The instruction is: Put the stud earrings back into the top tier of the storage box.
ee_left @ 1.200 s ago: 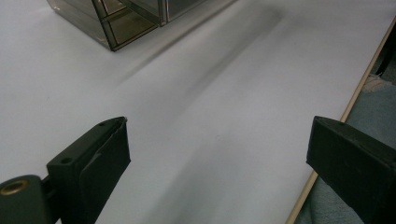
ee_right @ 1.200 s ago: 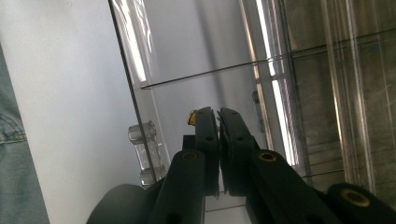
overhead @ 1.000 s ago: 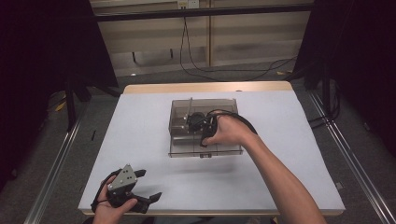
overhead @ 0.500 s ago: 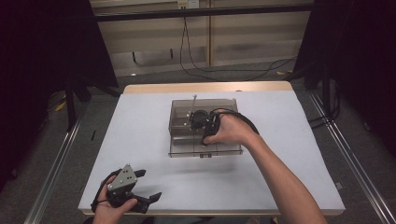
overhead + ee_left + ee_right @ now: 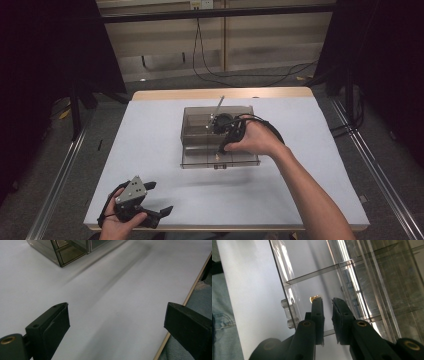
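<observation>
Left gripper [image 5: 159,198] sits nearest, at the near edge of the white worktop [image 5: 150,140], held low in the person's left hand [image 5: 116,225]. Its jaws stand wide apart with nothing between them, and it takes no part in the work at this moment.

Farther in, near the middle of the worktop, stands the smoky clear organiser box [image 5: 200,150], divided into compartments, with a clear handle [image 5: 287,315] on its near face. The right gripper [image 5: 327,301] is over the box, pointing down into one of the front compartments. Its jaws have just been opening and now stand a narrow slit apart, with nothing between the pads. A small gold piece [image 5: 314,298] shows right at the tip of one jaw, inside that compartment. I cannot tell whether it lies on the compartment floor or clings to the pad.

To my eye the step in hand is letting go of the gold piece in the box. Next the jaws should part a little more, so the piece is surely free, and then lift straight up, clear of the thin dividers. Dragging sideways could nudge the light box or flick the piece out.
</observation>
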`<state>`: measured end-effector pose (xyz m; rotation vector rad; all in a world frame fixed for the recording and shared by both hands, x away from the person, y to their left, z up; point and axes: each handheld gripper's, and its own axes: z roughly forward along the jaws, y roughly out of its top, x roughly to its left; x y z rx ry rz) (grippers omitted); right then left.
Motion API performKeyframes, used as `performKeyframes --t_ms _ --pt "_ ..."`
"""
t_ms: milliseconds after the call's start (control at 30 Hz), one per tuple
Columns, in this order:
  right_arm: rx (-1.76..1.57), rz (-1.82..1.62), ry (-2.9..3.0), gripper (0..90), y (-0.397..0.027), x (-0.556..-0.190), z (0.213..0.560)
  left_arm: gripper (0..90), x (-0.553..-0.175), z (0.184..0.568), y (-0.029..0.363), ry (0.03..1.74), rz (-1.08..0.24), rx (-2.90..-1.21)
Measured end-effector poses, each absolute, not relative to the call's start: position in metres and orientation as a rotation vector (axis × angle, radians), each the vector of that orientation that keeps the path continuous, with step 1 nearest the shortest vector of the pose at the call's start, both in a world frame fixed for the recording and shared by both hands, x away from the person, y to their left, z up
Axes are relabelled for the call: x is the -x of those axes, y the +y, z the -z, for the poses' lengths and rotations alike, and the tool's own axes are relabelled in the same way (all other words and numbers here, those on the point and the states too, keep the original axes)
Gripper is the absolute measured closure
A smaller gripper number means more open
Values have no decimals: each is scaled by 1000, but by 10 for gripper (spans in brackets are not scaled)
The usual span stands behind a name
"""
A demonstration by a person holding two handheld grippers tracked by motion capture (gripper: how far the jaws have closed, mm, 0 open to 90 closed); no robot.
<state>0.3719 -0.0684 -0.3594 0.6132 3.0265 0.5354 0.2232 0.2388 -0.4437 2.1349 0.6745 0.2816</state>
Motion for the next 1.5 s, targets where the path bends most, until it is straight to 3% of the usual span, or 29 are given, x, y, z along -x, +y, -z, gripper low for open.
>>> performKeyframes --t_ms 700,1500 --pt "-748 -883 2888 765 -127 -350 353 62 -225 444 240 704 -276 -2132" --pt "-878 -869 2829 739 -194 -319 350 60 -225 444 240 706 -284 -2139"
